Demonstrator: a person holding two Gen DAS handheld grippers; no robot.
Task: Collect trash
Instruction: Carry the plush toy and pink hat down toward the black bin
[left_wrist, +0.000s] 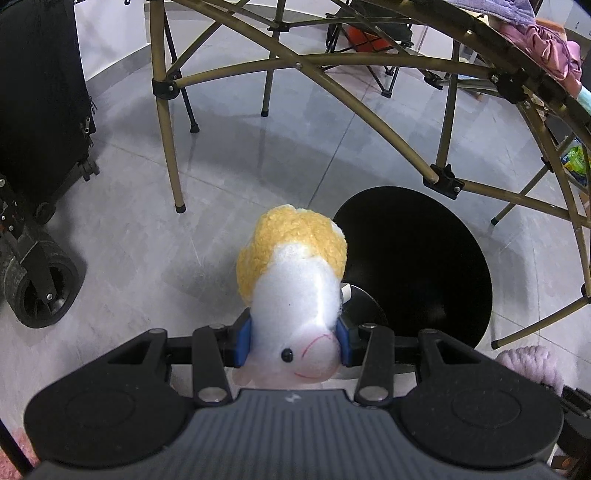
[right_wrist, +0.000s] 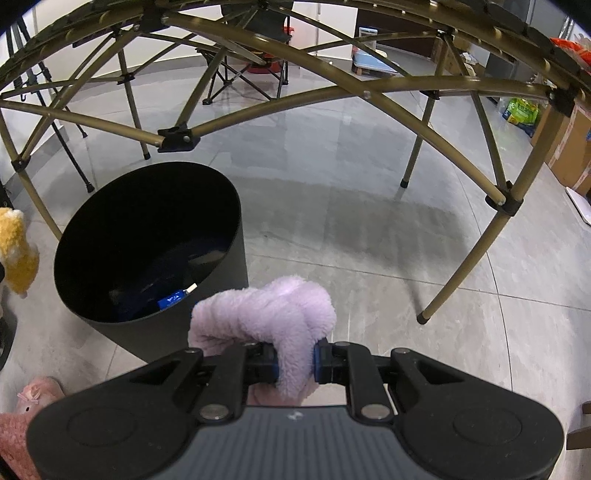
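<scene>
Left gripper (left_wrist: 293, 343) jaws clamp a plush sheep toy (left_wrist: 295, 280); right gripper (right_wrist: 295, 360) jaws grip a lilac plush (right_wrist: 266, 314) beside the black bin (right_wrist: 147, 240).

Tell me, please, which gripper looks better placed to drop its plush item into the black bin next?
Probably the left gripper: its white and yellow plush toy overlaps the black bin opening. The right gripper holds its purple plush beside the bin, over the floor.

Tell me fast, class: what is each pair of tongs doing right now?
Left tongs: closed on the white and yellow plush toy.
Right tongs: closed on the purple fluffy item.
</scene>
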